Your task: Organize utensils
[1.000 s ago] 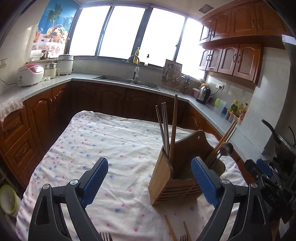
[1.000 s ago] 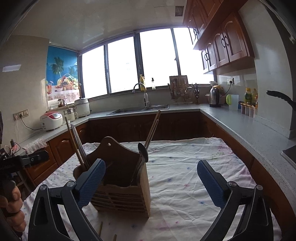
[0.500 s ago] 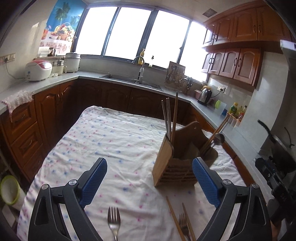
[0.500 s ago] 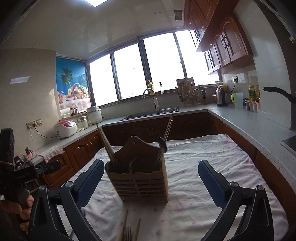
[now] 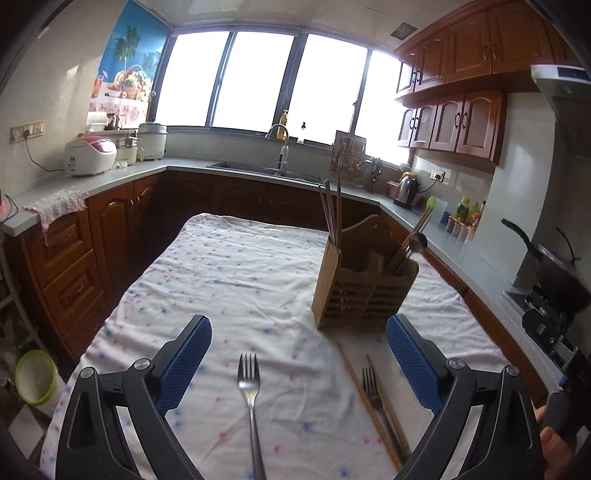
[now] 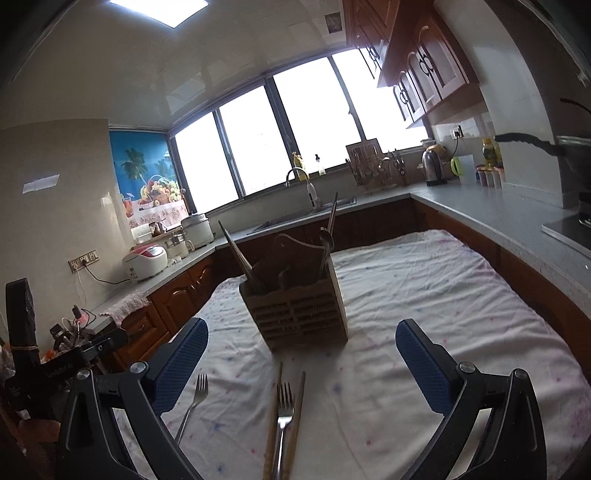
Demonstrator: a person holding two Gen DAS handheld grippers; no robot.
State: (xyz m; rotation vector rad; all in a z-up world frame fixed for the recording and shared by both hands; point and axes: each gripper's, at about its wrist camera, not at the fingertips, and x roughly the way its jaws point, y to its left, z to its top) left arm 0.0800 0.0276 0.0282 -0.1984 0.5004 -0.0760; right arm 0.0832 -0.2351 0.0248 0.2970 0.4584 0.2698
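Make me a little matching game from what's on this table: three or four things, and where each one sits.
Things:
1. lone fork
2. second fork
3. spoon
4. wooden holder

Places:
A. standing in the holder
B. upright on the tablecloth
C. lying between two loose chopsticks
D. lying alone on the cloth

Pairs: 1-D, 2-C, 3-A, 4-B

Windows (image 5: 258,81) blown out w/ daylight glare, ceiling light (image 6: 159,11) on, fisheye-warped dark edges, interior dim.

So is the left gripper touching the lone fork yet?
Apart. In the left wrist view the left gripper stands open, and the lone fork lies on the cloth between its fingers with clear gaps either side.
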